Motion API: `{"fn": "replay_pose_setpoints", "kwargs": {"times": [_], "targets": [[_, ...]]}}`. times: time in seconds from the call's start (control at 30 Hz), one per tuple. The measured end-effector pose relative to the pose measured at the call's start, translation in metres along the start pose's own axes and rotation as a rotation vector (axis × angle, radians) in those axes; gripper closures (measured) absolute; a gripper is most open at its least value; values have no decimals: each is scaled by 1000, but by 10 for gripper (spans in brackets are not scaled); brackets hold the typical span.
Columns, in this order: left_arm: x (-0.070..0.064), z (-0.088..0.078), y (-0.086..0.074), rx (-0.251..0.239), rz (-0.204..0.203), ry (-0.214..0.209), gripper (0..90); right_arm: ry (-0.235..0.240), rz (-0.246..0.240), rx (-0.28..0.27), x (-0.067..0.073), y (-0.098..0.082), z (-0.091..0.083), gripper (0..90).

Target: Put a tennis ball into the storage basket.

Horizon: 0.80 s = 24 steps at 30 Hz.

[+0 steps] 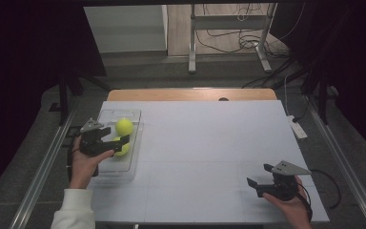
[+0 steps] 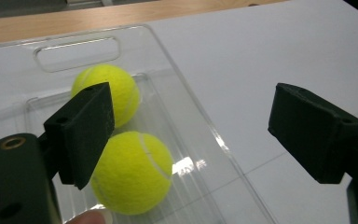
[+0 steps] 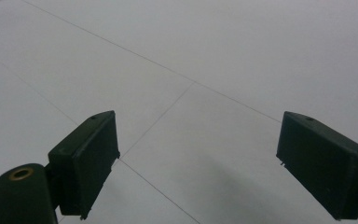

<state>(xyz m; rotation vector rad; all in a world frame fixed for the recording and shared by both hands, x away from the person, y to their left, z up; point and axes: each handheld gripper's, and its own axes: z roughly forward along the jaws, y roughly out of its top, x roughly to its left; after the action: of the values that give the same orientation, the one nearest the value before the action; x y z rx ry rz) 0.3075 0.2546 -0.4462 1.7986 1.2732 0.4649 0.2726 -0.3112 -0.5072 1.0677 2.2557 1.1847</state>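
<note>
Left tongs [image 1: 116,140] partly hide the near tennis ball [image 1: 122,148] in the clear tray [image 1: 108,116].

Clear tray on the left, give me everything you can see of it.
The clear tray looks like transparent plastic, rectangular, shallow-walled, with a ribbed floor and a slot handle cut into its far end. It lies flat on the white table surface near the left edge. Two yellow-green tennis balls rest inside, one behind the other. The left gripper hovers over it with jaws open, one jaw above the tray and one past its right wall; whether anything touches the tray, I can't tell.
</note>
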Motion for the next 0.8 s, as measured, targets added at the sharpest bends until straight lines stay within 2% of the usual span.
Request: {"fn": "replay_pose_setpoints", "kwargs": {"times": [0.23,0.5,0.57,0.8], "targets": [[-14,-11,-14,-23,26,-34,146,-3,1,-8,0,1,-2,131],[-29,-14,-29,-20,60,-70,136,-2,-5,-10,1,1,-2,131],[-33,-14,-31,-29,57,-87,131,-5,-6,-8,2,1,-2,131],[-50,-14,-40,-40,109,-105,125,-4,-7,-12,3,1,-2,132]]}}
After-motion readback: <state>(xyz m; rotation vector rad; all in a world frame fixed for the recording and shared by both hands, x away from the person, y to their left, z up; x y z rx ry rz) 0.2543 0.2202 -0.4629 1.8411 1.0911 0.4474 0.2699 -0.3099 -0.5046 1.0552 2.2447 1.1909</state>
